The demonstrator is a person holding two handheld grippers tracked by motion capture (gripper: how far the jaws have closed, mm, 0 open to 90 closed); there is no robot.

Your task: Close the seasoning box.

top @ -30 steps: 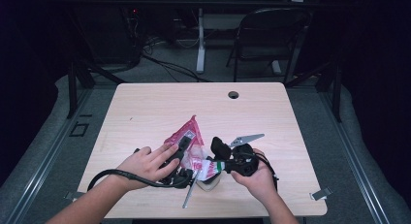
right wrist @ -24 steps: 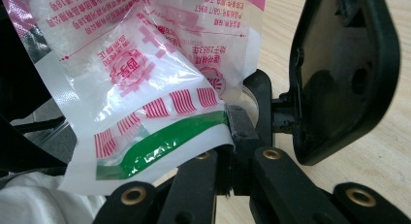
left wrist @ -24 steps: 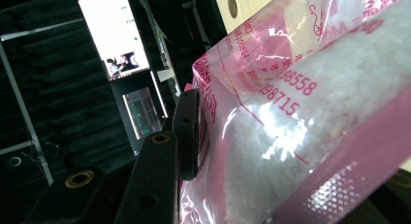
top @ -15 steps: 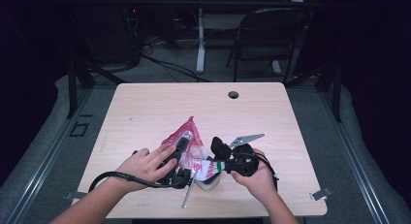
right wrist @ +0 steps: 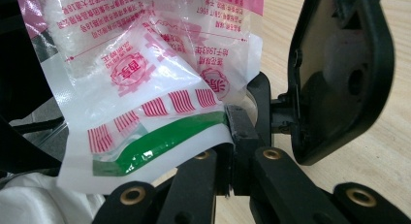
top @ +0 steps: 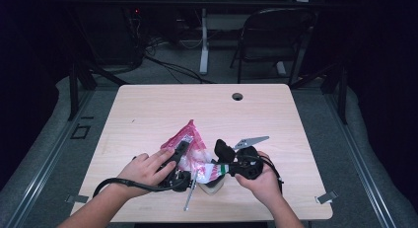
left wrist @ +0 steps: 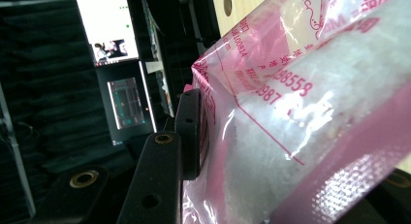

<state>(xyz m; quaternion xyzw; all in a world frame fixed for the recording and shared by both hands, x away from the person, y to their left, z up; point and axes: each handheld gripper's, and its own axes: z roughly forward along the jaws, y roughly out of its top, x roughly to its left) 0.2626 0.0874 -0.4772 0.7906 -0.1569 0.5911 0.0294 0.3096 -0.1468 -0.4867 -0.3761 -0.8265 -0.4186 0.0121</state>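
The right gripper was clamped shut on the bottom edge of the bag, its pads pinching the white film by the green stripe. In the high view that gripper sat near the table's front edge, its hand just behind it. The left gripper was closed across the bag's fuller middle: in the left gripper view one black jaw lay flat against the pink film, and the other was hidden behind the bag. Its jaws had just been closing a little, with the bag between them. The left hand gripped the handle.

The bag lay low over the table between the two grippers, its long axis running from the right gripper's pinch near the front edge up and away to a pointed pink corner, which aimed toward the far side of the table. A metal rod lay just in front of it, and a pale bowl-like thing showed beneath it.

The likely trouble was the thin film. If the grippers pulled apart, it could tear at the pinch or slip free, and the white grains inside could spill across the table. A harder squeeze from the left gripper might burst a seam.
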